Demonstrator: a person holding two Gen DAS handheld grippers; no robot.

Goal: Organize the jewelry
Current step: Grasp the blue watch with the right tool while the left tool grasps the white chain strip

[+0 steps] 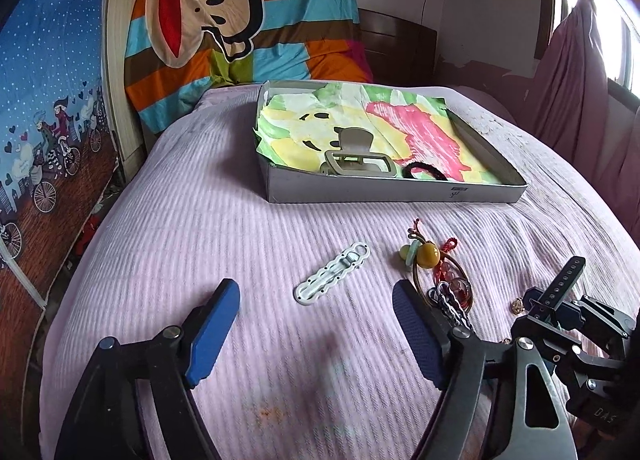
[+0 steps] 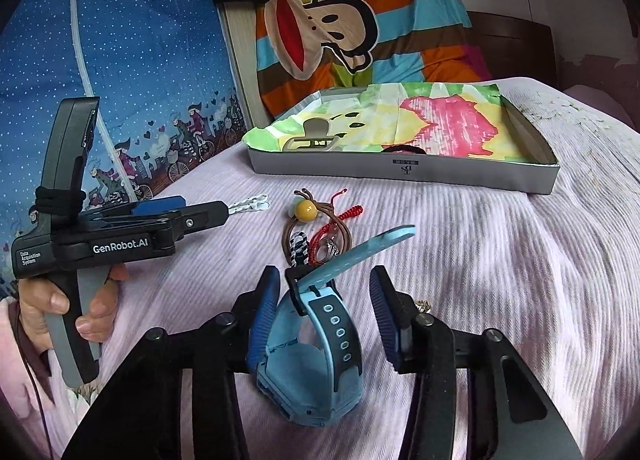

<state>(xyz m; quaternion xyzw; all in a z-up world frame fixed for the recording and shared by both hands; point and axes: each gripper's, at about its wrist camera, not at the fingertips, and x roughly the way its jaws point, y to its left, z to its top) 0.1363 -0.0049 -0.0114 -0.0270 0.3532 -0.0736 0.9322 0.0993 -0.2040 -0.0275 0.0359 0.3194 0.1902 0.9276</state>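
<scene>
Oddly, only the right wrist view shows one blue watch (image 2: 316, 344) between the right gripper (image 2: 324, 308) fingers, left pad touching, right pad apart. One white clip (image 1: 332, 278) lies ahead between the open left gripper (image 1: 316, 320) fingers. "GenRobot.AI" reads there.

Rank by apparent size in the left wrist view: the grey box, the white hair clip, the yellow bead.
1. grey box, by far the largest.
2. white hair clip.
3. yellow bead, smallest.
The box lies farthest from the camera, so the order is safe.
</scene>
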